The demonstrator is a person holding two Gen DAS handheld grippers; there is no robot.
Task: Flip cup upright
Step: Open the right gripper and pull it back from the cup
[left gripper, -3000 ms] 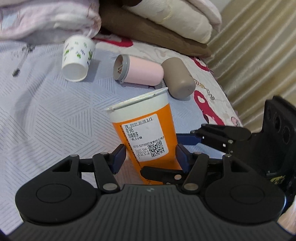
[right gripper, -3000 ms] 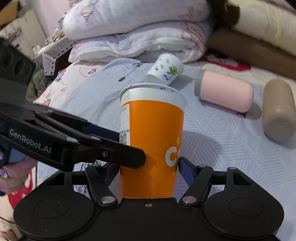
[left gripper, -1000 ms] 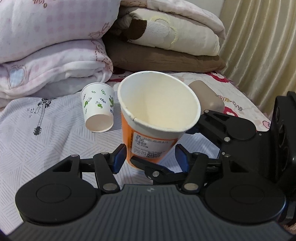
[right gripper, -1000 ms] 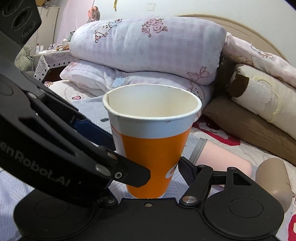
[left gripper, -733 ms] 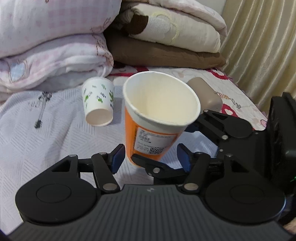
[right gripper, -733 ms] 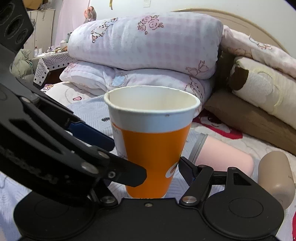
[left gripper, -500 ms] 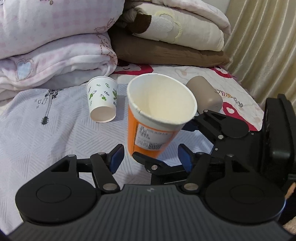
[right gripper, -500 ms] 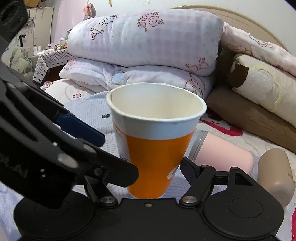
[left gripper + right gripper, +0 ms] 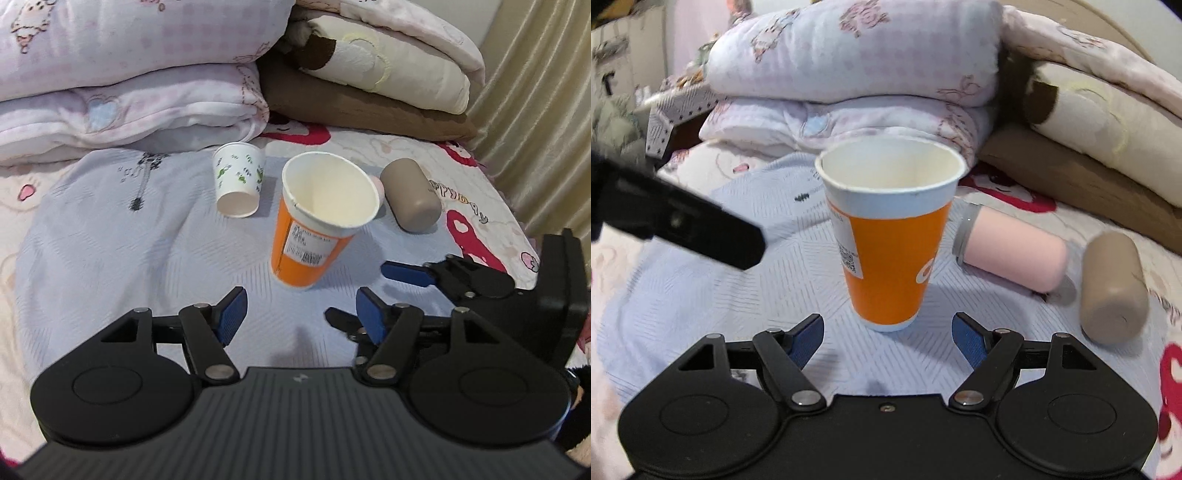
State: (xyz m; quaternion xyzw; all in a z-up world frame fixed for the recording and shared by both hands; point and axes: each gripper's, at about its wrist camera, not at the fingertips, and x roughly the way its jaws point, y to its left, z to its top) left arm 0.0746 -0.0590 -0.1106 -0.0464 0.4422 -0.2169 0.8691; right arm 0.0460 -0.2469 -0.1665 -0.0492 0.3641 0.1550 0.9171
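Note:
The orange paper cup [image 9: 314, 229] with a white rim and printed label stands upright, mouth up, on the pale blue bedsheet; it also shows in the right wrist view [image 9: 892, 236]. My left gripper [image 9: 297, 315] is open and empty, just short of the cup's base. My right gripper [image 9: 888, 332] is open and empty, its blue pads apart in front of the cup's base. The right gripper's fingers [image 9: 406, 275] show at the right of the left wrist view. A left gripper finger [image 9: 683, 221] crosses the right wrist view's left side.
A small white cup with green leaves [image 9: 238, 184] lies on its side behind the orange cup. A pink tumbler [image 9: 1012, 251] and a taupe tumbler [image 9: 1113, 284] lie on their sides to the right. Folded quilts and pillows [image 9: 147, 74] pile at the back. A curtain [image 9: 546, 110] hangs at right.
Both grippers have opened, let go of the orange cup and drawn back from it. The cup now stands free on the bed.

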